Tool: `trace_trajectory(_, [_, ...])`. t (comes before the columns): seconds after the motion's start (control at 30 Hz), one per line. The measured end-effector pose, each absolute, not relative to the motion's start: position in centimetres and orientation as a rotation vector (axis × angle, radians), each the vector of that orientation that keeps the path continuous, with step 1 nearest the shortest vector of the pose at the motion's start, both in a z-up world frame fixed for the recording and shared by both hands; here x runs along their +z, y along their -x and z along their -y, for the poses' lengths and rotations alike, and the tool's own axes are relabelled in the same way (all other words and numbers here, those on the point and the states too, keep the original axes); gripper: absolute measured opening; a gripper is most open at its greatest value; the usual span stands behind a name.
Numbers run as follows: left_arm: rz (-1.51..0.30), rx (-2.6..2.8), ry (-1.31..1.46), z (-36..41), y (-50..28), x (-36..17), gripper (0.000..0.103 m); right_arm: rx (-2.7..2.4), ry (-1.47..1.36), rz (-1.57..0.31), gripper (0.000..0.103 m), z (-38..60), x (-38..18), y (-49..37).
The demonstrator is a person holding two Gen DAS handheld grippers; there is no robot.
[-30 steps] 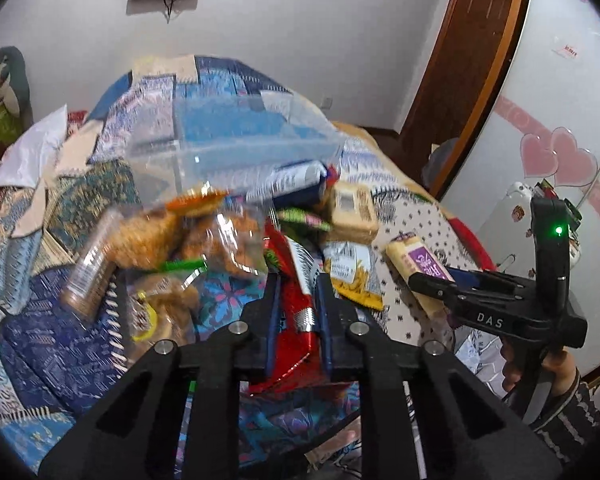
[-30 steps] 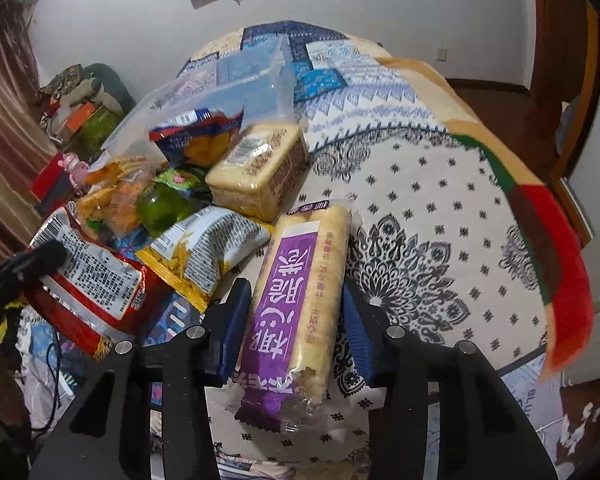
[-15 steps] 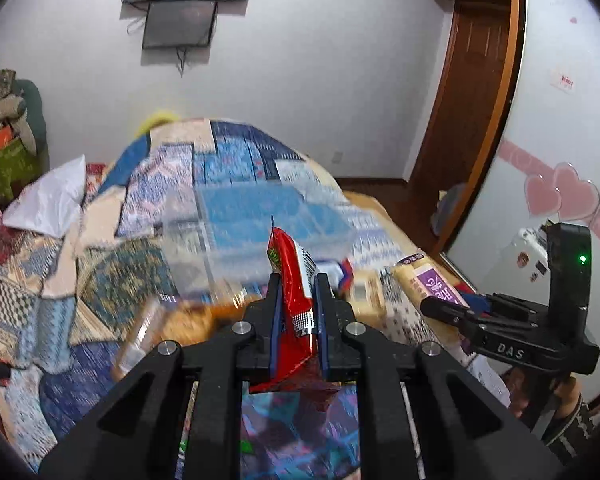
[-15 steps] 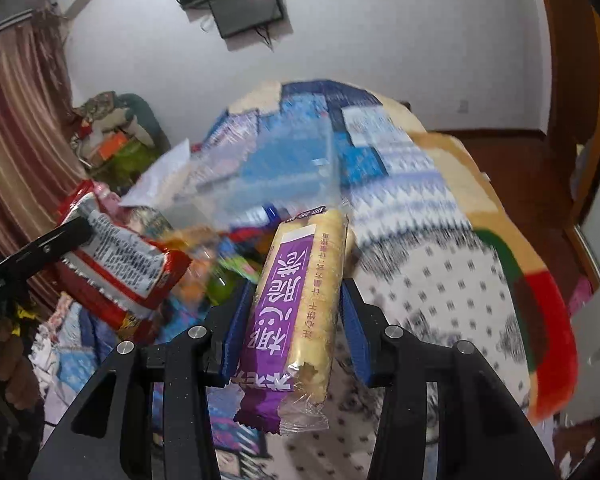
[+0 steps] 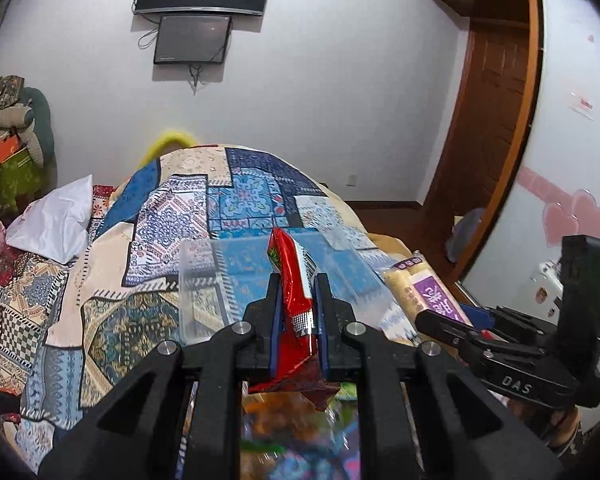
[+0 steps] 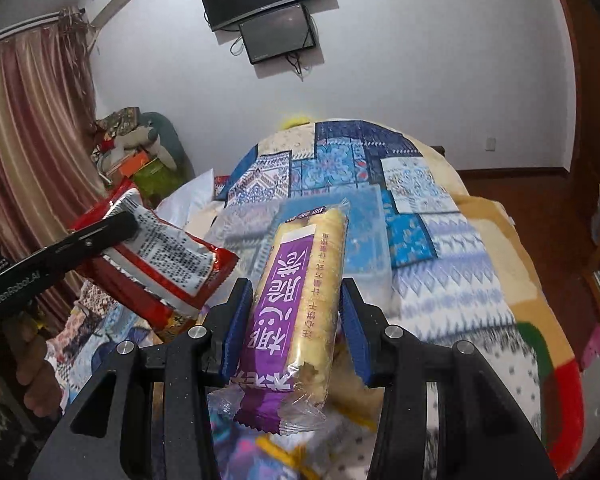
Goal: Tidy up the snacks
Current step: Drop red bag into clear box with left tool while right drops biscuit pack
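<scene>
My left gripper (image 5: 296, 286) is shut on a red foil snack bag (image 5: 296, 304), held edge-on above the bed. In the right wrist view that same red bag (image 6: 168, 264) hangs at the left, printed white back showing. My right gripper (image 6: 298, 292) is shut on a long purple-and-cream biscuit pack (image 6: 296, 308), lifted off the bed; the pack (image 5: 424, 288) also shows at the right of the left wrist view. A clear plastic bin (image 5: 204, 280) stands on the quilt just beyond both grippers. Its far wall (image 6: 364, 220) shows behind the biscuit pack.
Loose snack packets (image 5: 292, 428) lie blurred on the bed below the grippers. A patchwork quilt (image 5: 236, 196) covers the bed, with a white pillow (image 5: 56, 220) at the left. A brown door (image 5: 488, 128) and a mirrored wardrobe (image 5: 572, 152) stand at the right, clutter (image 6: 136, 148) by the curtain.
Both grippers have risen off the snack pile with their packs and tilted up toward the clear bin. The loose snacks have dropped out of sight below, and the wall screens have come into view.
</scene>
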State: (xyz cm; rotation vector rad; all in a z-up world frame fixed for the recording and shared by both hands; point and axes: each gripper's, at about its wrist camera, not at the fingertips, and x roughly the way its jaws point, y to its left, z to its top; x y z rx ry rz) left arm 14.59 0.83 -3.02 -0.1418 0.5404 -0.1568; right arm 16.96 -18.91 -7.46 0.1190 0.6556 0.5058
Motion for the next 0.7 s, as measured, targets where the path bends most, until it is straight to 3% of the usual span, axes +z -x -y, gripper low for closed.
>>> trace_trajectory(0.33, [-0.551,-0.082,0.191,-3.6,-21.2,-5.1,0.014,0.508,-0.114,-0.662,0.041,16.4,-8.1,-21.7])
trace_trajectory(0.7, [-0.679,-0.071,0.27,-5.6,-26.6,-8.8,0.014,0.524,-0.068,-0.792,0.041,13.4,-11.6,-27.1])
